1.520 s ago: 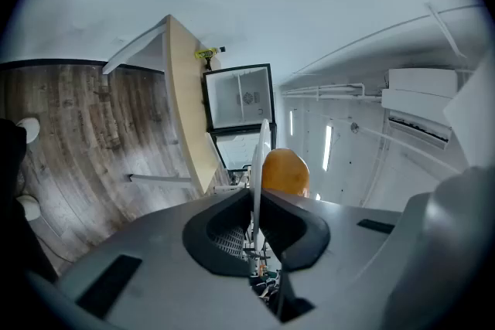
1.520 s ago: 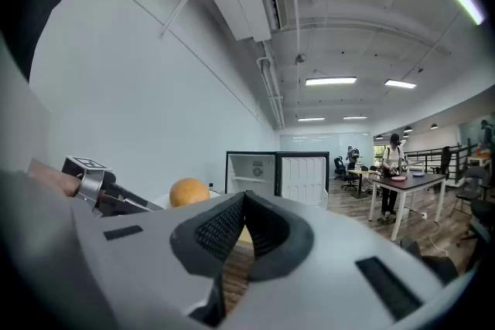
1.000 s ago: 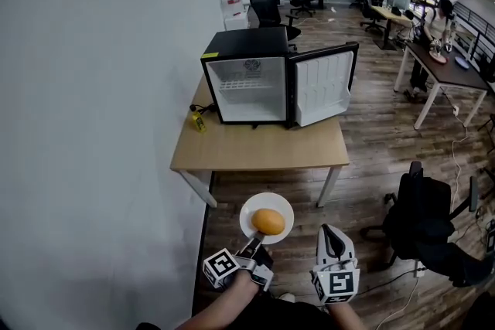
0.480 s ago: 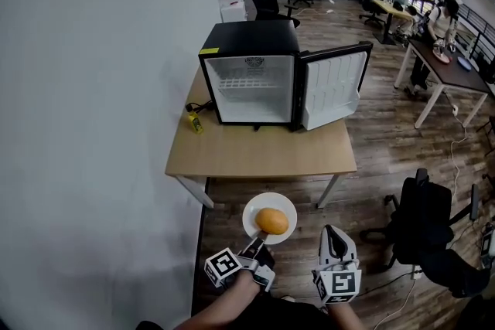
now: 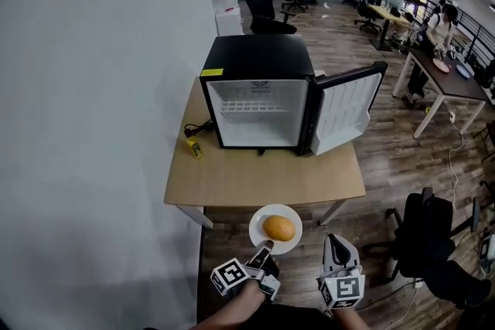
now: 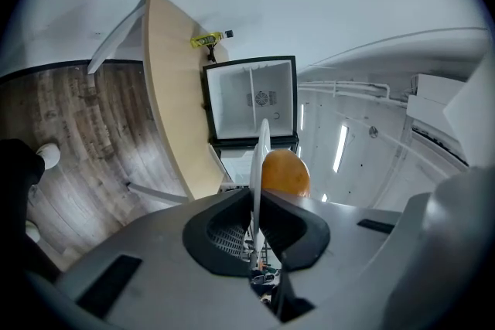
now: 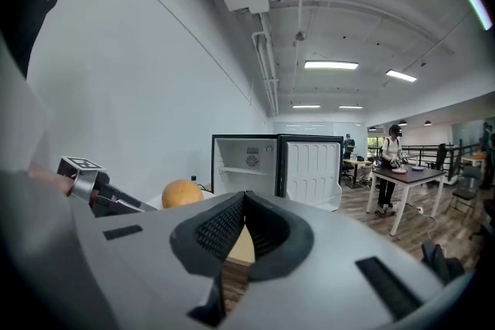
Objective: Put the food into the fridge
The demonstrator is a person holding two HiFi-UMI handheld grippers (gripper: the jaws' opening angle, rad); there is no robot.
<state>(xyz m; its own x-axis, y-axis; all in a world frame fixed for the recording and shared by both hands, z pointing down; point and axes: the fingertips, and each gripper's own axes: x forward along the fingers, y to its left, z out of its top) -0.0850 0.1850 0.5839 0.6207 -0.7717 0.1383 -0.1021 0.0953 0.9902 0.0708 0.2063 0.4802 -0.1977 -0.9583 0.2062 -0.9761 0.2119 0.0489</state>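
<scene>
Head view showed the left gripper [image 5: 265, 247] clamped on the near rim of a white plate [image 5: 257, 227], held over the floor just short of the table [image 5: 255, 180]. The orange [image 5: 279, 228] sat loose near the plate's middle. The fridge [image 5: 259, 62] stood on the table with its door [image 5: 346, 116] swung wide, well apart from the plate. The right gripper [image 5: 338, 243] hung beside the left, carrying nothing. A small yellow item [image 5: 193, 144] lay by the fridge's left side; what it was could not be made out. Left gripper view confirmed the jaws pinched on the plate [image 6: 261, 154], seen edge-on, with the orange [image 6: 285, 172] behind it. How far the rim ran into the pads was hidden by the jaw bodies. Right gripper view showed that gripper's [image 7: 243, 199] jaws pressed together with nothing between them, and the orange [image 7: 182, 193] off to its left. The fridge [image 7: 244, 162] looked empty, with one shelf high up; its floor was cut off by the jaws. Judgement: the plate is stiff and light but hangs from one edge, so it can tip. The orange is round, unrestrained and likely to roll. The rim hold suits if kept level; the far rim is free for the right gripper to steady. Plate material could not be determined.
</scene>
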